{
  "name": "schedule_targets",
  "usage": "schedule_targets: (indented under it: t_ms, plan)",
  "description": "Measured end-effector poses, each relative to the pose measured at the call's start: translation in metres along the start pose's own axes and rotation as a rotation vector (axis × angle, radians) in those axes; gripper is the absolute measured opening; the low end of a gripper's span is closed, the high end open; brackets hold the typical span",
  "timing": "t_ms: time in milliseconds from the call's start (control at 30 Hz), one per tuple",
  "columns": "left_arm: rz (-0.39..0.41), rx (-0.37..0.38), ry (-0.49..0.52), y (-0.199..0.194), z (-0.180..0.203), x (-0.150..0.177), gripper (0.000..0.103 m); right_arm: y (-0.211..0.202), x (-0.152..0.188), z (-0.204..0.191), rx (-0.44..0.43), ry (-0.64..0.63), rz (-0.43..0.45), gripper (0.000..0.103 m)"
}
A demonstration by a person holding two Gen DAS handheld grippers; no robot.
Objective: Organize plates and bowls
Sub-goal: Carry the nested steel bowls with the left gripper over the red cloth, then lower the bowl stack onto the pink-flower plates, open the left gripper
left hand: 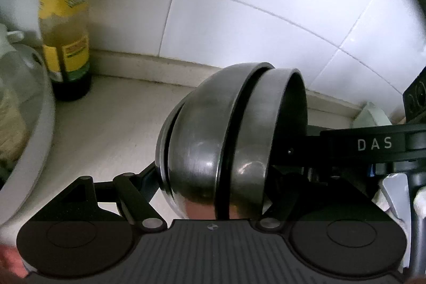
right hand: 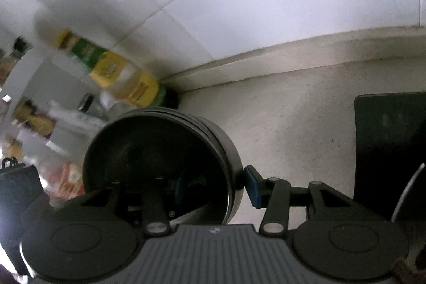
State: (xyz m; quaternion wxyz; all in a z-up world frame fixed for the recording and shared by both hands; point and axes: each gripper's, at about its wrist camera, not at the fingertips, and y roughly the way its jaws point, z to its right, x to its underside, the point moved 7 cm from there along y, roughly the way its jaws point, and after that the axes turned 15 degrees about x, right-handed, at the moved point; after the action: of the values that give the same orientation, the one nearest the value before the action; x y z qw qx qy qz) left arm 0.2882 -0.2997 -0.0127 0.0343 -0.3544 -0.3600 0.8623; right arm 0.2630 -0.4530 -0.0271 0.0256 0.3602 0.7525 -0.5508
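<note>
White wall tiles [left hand: 266,4] back a pale stone surface [left hand: 106,129] where a yellow-labelled bottle [left hand: 65,25] stands in the corner. Some nesting looks done: several steel bowls [left hand: 213,145] sit one inside another, tipped on edge and carried clear of the surface. Putting the stack in its place still remains, and that place is not in view. The left hand-held gripper [left hand: 213,190] has its jaws spread wide around the stack's outside, though I cannot tell if they press. The right hand-held gripper [right hand: 213,185] pinches the bowls' rim, one blue-padded finger inside, one outside.
</note>
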Motion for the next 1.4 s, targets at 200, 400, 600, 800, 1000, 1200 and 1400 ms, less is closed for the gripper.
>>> schedule_targets:
  t_ms: [200, 400, 600, 800, 1000, 1200, 1400]
  plan:
    - [0.023, -0.026, -0.025, -0.039, 0.014, 0.015, 0.081, -0.035, 0.02, -0.023, -0.031, -0.06, -0.005, 0.043]
    - [0.001, -0.029, -0.112, -0.074, 0.005, 0.057, 0.081, -0.045, 0.055, -0.047, -0.055, -0.107, -0.081, 0.043]
    - [-0.05, -0.008, -0.157, -0.095, 0.0, 0.098, 0.081, -0.045, 0.099, -0.067, -0.041, -0.134, -0.16, 0.043]
    - [-0.118, 0.032, -0.194, -0.111, -0.009, 0.125, 0.081, -0.046, 0.137, -0.079, 0.004, -0.129, -0.235, 0.043]
    - [-0.19, 0.112, -0.236, -0.121, -0.004, 0.148, 0.081, -0.052, 0.164, -0.087, 0.067, -0.143, -0.305, 0.043]
    - [-0.288, 0.19, -0.304, -0.103, -0.008, 0.162, 0.083, -0.059, 0.183, -0.08, 0.154, -0.161, -0.396, 0.043]
    - [-0.299, 0.187, -0.338, -0.092, -0.023, 0.161, 0.084, -0.039, 0.185, -0.081, 0.22, -0.201, -0.475, 0.043]
